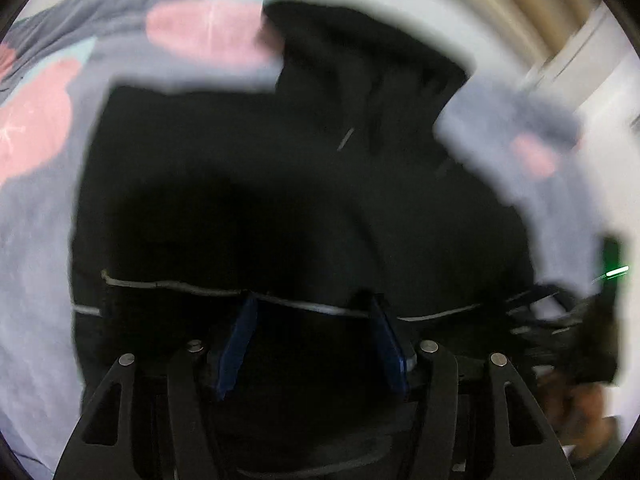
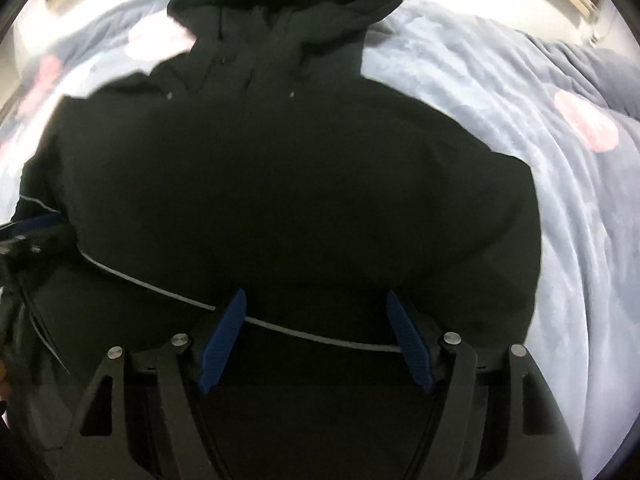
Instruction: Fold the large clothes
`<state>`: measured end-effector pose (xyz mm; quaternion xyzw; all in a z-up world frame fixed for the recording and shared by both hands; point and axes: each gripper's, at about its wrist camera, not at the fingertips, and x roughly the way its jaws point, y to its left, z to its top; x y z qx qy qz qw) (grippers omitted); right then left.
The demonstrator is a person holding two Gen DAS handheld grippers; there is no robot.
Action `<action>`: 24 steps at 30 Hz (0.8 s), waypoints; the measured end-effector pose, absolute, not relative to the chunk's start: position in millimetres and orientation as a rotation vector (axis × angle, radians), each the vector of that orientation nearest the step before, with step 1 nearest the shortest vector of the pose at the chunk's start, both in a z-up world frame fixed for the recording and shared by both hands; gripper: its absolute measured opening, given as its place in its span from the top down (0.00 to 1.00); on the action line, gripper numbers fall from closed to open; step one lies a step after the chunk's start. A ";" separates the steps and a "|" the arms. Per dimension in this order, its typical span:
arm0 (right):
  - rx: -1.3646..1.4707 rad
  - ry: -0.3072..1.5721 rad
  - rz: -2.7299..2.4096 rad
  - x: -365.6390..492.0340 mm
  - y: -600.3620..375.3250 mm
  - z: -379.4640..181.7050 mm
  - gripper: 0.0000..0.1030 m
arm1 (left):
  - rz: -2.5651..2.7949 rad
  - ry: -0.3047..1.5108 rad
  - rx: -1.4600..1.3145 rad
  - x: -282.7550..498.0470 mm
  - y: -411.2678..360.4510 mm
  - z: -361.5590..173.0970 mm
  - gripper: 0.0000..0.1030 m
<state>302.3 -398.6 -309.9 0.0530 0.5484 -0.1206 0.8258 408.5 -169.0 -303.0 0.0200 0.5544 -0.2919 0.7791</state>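
While your black hooded jacket [image 2: 288, 184] lies on the grey blanket [image 2: 500, 120], both grippers — left [image 1: 314, 316], right [image 2: 316, 312] — gape wide at its piped hem, gripping nothing.

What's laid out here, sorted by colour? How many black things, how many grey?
Black: 1, the black hooded jacket with a thin pale trim line
Grey-blue: 1, the soft grey-blue blanket with pink patches underneath it
Black with blue pads: 2, the left tool and the right tool, both open
Total: 4
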 end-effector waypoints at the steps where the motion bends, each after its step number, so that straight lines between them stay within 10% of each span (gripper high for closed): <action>1: 0.112 1.172 -0.260 304.0 -398.2 -312.0 0.28 | -0.619 1.180 0.071 405.7 -171.9 -307.6 0.43; 24: 0.197 1.219 -0.298 232.1 -351.6 -252.2 0.26 | -0.524 1.193 0.180 321.3 -148.8 -247.2 0.39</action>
